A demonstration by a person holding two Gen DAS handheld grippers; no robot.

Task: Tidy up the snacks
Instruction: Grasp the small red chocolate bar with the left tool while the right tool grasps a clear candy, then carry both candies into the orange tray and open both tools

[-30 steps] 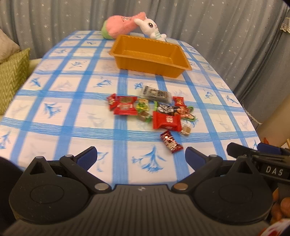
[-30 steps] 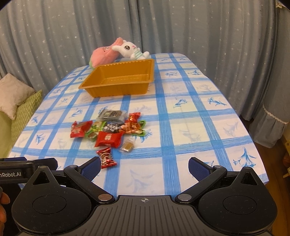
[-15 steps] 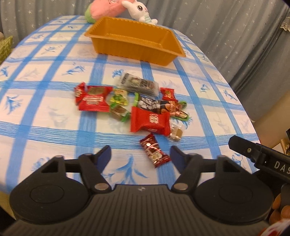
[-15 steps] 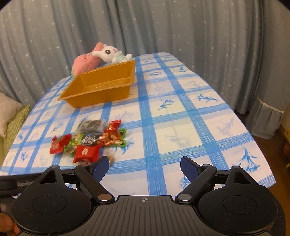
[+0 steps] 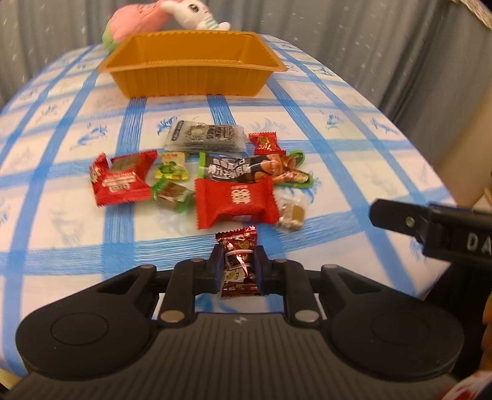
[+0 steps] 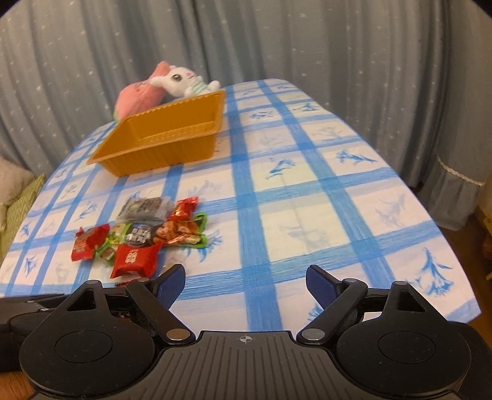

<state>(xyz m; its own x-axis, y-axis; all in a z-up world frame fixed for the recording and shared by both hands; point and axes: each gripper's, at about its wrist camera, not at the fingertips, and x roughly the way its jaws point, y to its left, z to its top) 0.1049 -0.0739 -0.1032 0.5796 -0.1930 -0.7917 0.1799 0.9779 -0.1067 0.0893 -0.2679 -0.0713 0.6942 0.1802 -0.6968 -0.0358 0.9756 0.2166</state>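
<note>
Left-wrist and right-wrist views of a surface [image 5: 353,129] covered by a blue-and-white checked cloth. The left claw [image 5: 238,267] is clamped on a small dark-red candy [image 5: 238,257], its two pads pressed against the wrapper's sides at the near edge of the snack pile. Just beyond it lie a large red packet [image 5: 235,203], a clear-wrapped brown sweet [image 5: 291,216], a dark snack bar [image 5: 246,169], a green-wrapped sweet [image 5: 172,194], a yellow-green sweet [image 5: 172,166], a red biscuit packet [image 5: 121,178], a small red sachet [image 5: 265,143] and a grey foil pack [image 5: 204,135], clustered together and partly overlapping. Farther back stands an orange tray [image 5: 190,80], upright, well apart from the pile. A pink plush [image 5: 135,21] and a white rabbit toy [image 5: 196,14] lie behind the tray. The right claw [image 6: 246,284] stands wide with nothing between its fingers, held over bare cloth to the right of the pile; its body also enters the left-wrist view from the right edge. Grey curtains [image 6: 307,40] hang behind.
</note>
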